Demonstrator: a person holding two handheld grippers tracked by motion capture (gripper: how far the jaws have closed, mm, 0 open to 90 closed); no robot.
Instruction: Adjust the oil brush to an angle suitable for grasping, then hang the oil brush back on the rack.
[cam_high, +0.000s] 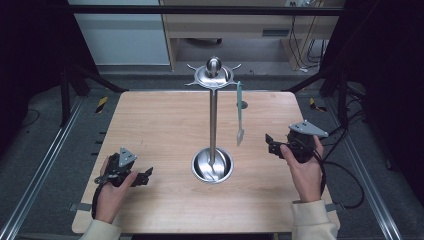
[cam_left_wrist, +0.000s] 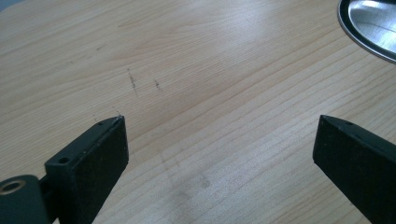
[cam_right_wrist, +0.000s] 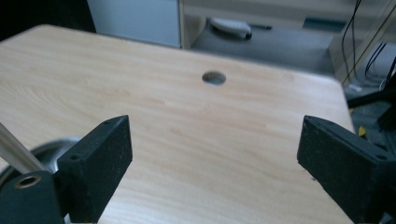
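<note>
at the centre of the light wooden table (cam_high: 150, 120), a tall polished steel utensil stand (cam_high: 213, 120) rises from its round base.
a pale green spatula (cam_high: 239, 113) hangs from its top rim, right of the pole. lower left, the left gripper (cam_high: 142, 176) rests spread apart; middle right, the right gripper (cam_high: 270, 145) gapes wide, gripping nothing.

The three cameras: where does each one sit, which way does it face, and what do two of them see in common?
High view: above the person's side, facing forward and down on the table; shows both hands, the left gripper, the right gripper and the metal stand.
Left gripper view: on the left gripper, facing the tabletop between its open jaws.
Right gripper view: on the right gripper, facing the table's far edge and hole.
Shared: both gripper views catch the stand's round base.
</note>
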